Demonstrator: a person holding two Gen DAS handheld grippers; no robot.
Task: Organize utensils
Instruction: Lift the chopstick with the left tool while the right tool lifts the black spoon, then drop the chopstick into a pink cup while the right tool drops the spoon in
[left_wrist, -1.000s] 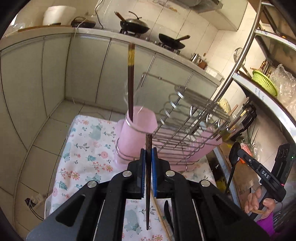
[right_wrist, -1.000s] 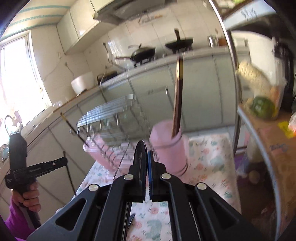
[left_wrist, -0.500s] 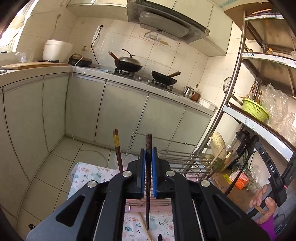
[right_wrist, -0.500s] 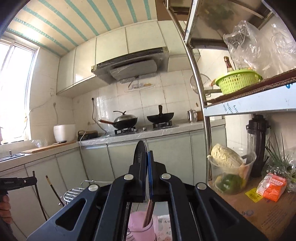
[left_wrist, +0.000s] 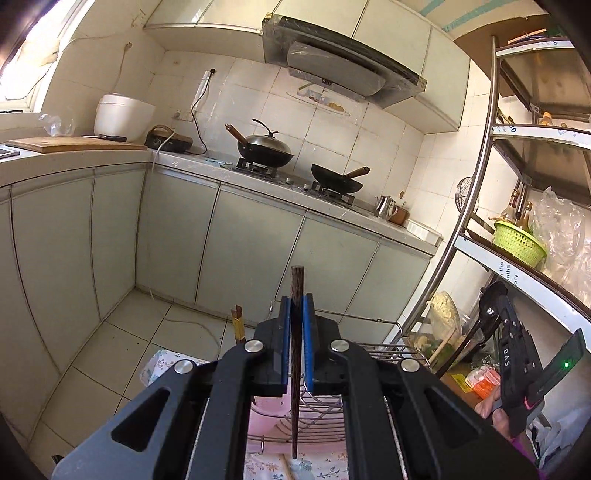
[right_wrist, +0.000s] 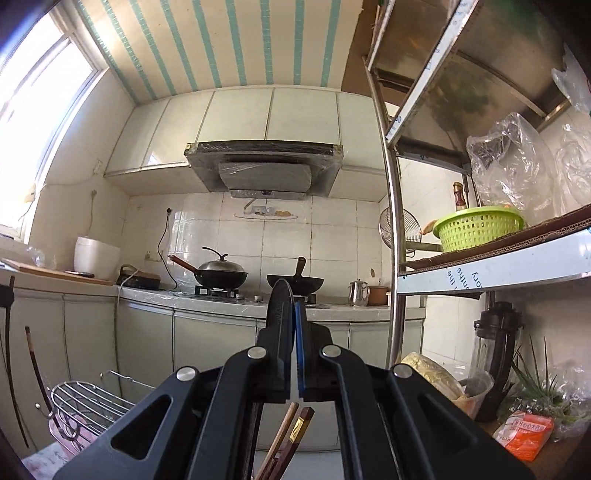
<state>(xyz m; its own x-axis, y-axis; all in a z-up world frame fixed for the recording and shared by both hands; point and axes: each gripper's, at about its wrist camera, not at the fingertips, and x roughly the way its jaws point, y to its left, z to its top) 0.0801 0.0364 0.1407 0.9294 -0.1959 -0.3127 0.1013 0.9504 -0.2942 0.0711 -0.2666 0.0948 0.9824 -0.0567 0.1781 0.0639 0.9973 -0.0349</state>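
My left gripper (left_wrist: 296, 328) is pinching a dark wooden chopstick (left_wrist: 295, 387) upright between its blue pads, the tip poking up above the fingers and the long end hanging down over the wire dish rack (left_wrist: 354, 369). My right gripper (right_wrist: 293, 343) is pressed together on nothing; I see no utensil between its pads.

Part of the job looks done. Below my right gripper a few chopsticks (right_wrist: 286, 439) stand bunched together, presumably in the holder, though the holder itself is hidden there. From the left wrist view I can see a strip of the pink utensil cup (left_wrist: 264, 417) under my gripper and one gold-banded chopstick (left_wrist: 238, 323) rising from that side.

What is left, as I judge it: the chopstick in my left gripper is not yet in the cup, so it has to go down among the others. A pale stick (left_wrist: 286, 469) lies on the flowered tablecloth (left_wrist: 321, 467) at the bottom edge, probably one more utensil to collect. Whether others lie on the table I cannot tell.
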